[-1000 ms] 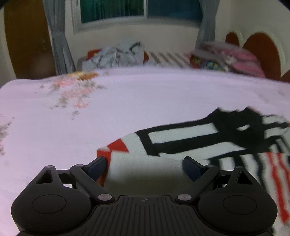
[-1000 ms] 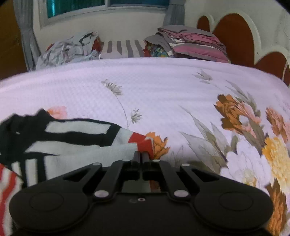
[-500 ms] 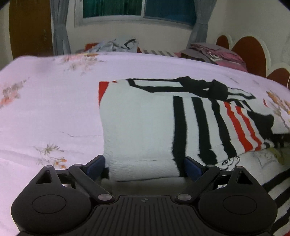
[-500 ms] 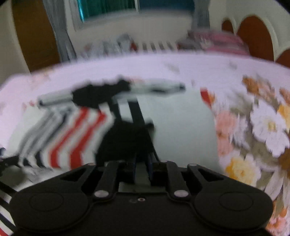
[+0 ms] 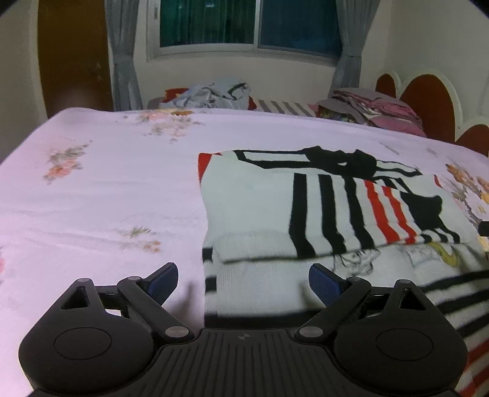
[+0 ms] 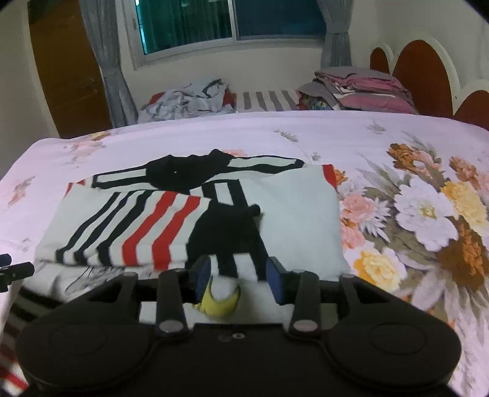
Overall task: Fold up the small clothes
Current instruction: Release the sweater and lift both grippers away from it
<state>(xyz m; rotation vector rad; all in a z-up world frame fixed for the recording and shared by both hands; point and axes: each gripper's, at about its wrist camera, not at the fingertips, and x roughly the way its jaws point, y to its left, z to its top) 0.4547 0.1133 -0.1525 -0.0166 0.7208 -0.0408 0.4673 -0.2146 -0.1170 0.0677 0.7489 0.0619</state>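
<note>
The striped sweater [image 6: 195,213] lies folded over on the bed [image 5: 107,189], white knit with black and red bands, its upper layer doubled toward you over a lower layer that carries a yellow-and-black print. Your right claw [image 6: 238,274] sits low over the near hem; its jaws are opening, with the hem's black-and-white edge between the blue pads [image 6: 203,271] but not pinched. Your left claw [image 5: 243,281] hangs spread wide at the sweater's left near corner, one pad over bare sheet, nothing gripped. Beyond the sweater the floral sheet runs to the far edge. Behind it: a loose heap of grey clothes [image 6: 186,99], a folded pink stack [image 6: 363,88], then curtains and window [image 5: 247,24].
</note>
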